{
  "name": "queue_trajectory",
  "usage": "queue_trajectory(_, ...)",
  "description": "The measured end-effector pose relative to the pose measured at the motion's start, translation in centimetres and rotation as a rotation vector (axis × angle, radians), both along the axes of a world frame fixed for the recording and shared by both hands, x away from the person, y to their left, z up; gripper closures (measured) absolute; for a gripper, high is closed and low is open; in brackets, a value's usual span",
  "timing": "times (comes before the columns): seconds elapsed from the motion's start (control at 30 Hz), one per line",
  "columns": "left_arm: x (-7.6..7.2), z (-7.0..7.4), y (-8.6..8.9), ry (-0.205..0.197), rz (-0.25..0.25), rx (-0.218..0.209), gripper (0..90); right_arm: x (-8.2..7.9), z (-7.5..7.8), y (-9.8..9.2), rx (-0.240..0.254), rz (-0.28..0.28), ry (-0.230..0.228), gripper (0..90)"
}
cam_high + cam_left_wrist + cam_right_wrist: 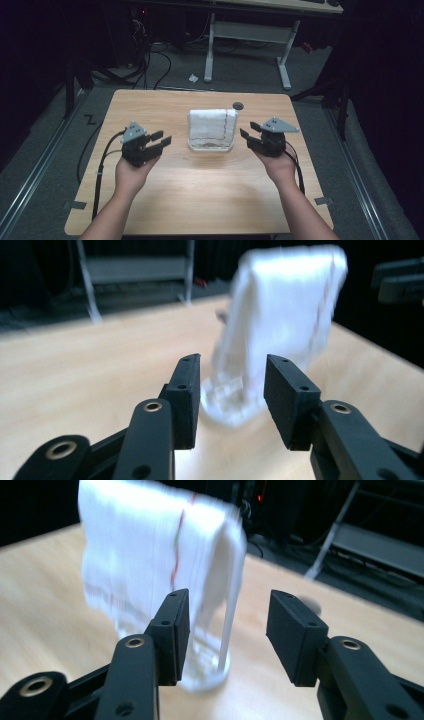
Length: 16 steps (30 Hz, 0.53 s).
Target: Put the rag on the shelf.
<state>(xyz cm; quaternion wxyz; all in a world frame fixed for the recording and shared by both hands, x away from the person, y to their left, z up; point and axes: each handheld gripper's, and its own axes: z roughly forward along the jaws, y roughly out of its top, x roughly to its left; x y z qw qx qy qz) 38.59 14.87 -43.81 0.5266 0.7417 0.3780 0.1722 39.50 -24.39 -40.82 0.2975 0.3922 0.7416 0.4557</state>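
A white cloth with a thin red stripe (212, 125) hangs over a white rack (211, 146) that stands at the middle of the wooden table (200, 195). My left gripper (162, 141) is held to the left of the rack, jaws pointing at it, open and empty. My right gripper (248, 137) faces the rack from the right, also open and empty. In the left gripper view the cloth (287, 305) rises beyond the open gripper (231, 390). From the right gripper view, the cloth (145, 550) and the rack's base (207, 677) lie just past the open gripper (227, 630).
A dark round hole (238, 105) sits in the tabletop behind the rack. Beyond the table stand a white desk frame (250, 35), cables on the floor and a scrap of paper (193, 78). Bare wood lies in front of the rack.
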Motion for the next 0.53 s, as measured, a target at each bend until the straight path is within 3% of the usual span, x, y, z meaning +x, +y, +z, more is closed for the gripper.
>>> queue_trajectory(0.2,-4.2,-5.6,0.3,0.096,-0.036,0.094,55.5,-4.3,-5.3,-0.4,-0.026,0.001,0.086,49.8)
queue_trajectory(0.23,-4.2,-5.6,0.3,0.096,-0.036,0.094,54.9,-4.3,-5.3,-0.4,-0.026,0.001,0.086,49.8)
queue_trajectory(0.27,-5.5,-7.0,0.4,0.104,-0.039,0.144,54.0,-5.5,-7.3,-0.5,-0.029,-0.002,0.118,49.6)
queue_trajectory(0.33,-6.6,-8.2,0.8,0.098,-0.027,0.171,53.2,-6.7,-9.2,-0.6,-0.037,-0.014,0.131,49.7)
queue_trajectory(0.37,-6.9,-8.6,1.0,0.119,-0.023,0.183,54.1,-7.2,-9.9,-0.7,-0.049,-0.020,0.129,50.7)
queue_trajectory(0.4,-6.9,-8.7,1.0,0.153,-0.029,0.170,54.2,-7.5,-10.7,-0.8,-0.063,-0.019,0.140,51.4)
queue_trajectory(0.43,-6.8,-8.6,1.1,0.159,-0.040,0.148,52.6,-7.5,-11.0,-0.9,-0.069,-0.008,0.170,49.6)
queue_trajectory(0.53,-6.6,-8.5,1.2,0.153,-0.033,0.136,52.1,-7.2,-10.7,-1.2,-0.050,-0.013,0.163,48.0)
